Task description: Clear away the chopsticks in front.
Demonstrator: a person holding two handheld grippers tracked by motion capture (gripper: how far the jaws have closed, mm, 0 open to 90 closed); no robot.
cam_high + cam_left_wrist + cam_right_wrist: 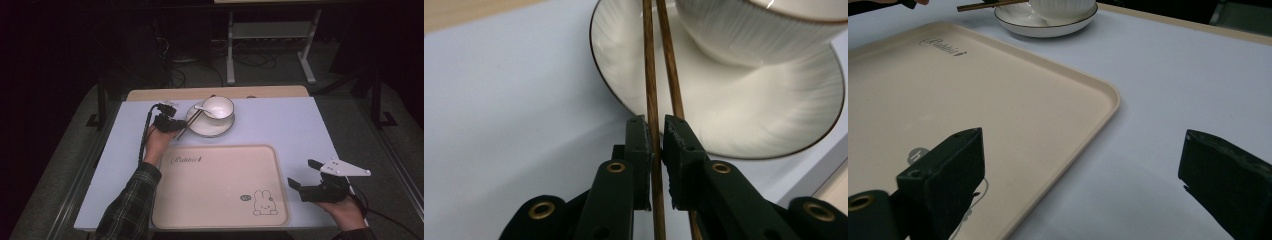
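Note:
A pair of brown chopsticks (652,60) lies across the left rim of a white plate (744,110), on which a white bowl (218,107) with a spoon (201,108) stands. My left gripper (658,131) is shut on the chopsticks at the plate's near-left edge; in the high view the left gripper (172,125) sits just left of the plate (210,128). My right gripper (306,174) stands open over the table at the right of the beige tray (220,185), nothing between its jaws. In the right gripper view the tray (973,95) lies ahead, with plate (1048,25) and chopsticks (990,5) far off.
The tray carries a rabbit drawing (263,202) at its near right corner and lettering at its far left. A pale blue mat (295,125) covers the table. A metal stand (270,35) and cables lie on the dark floor beyond the table's far edge.

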